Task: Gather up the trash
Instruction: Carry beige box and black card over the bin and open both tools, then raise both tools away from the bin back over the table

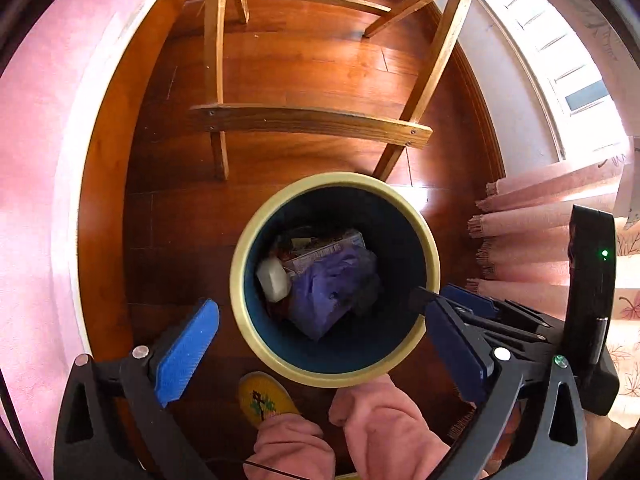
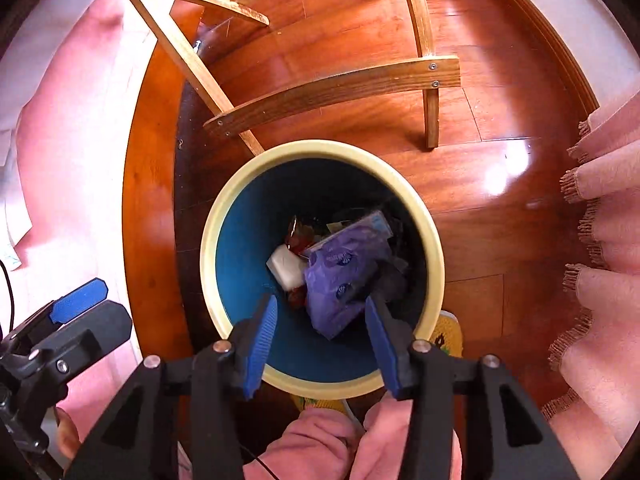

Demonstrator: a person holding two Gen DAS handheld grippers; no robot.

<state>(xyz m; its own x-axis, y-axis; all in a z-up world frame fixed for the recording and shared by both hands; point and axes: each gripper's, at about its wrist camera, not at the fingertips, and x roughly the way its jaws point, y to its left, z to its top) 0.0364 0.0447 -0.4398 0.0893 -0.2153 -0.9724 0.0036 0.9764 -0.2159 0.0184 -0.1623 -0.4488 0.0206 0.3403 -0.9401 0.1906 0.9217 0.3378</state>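
Only the right view shows the bag's [image 2: 344, 280] logos; both grippers [image 1: 320, 344] [image 2: 320, 332] gape empty above the bin [image 2: 224, 216], seemingly.

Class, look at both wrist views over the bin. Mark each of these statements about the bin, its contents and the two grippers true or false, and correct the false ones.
1. The bin is empty. False: it holds a purple bag, a white block and other trash.
2. The bin has a pale rim and a blue inside. True.
3. The right gripper is shut on the purple bag. False: its jaws stand apart over the bin with nothing pressed between them.
4. The left gripper is open. True.
5. The bin stands on a wooden floor near chair legs. True.
6. The bin lies on its side. False: it stands upright, mouth up.
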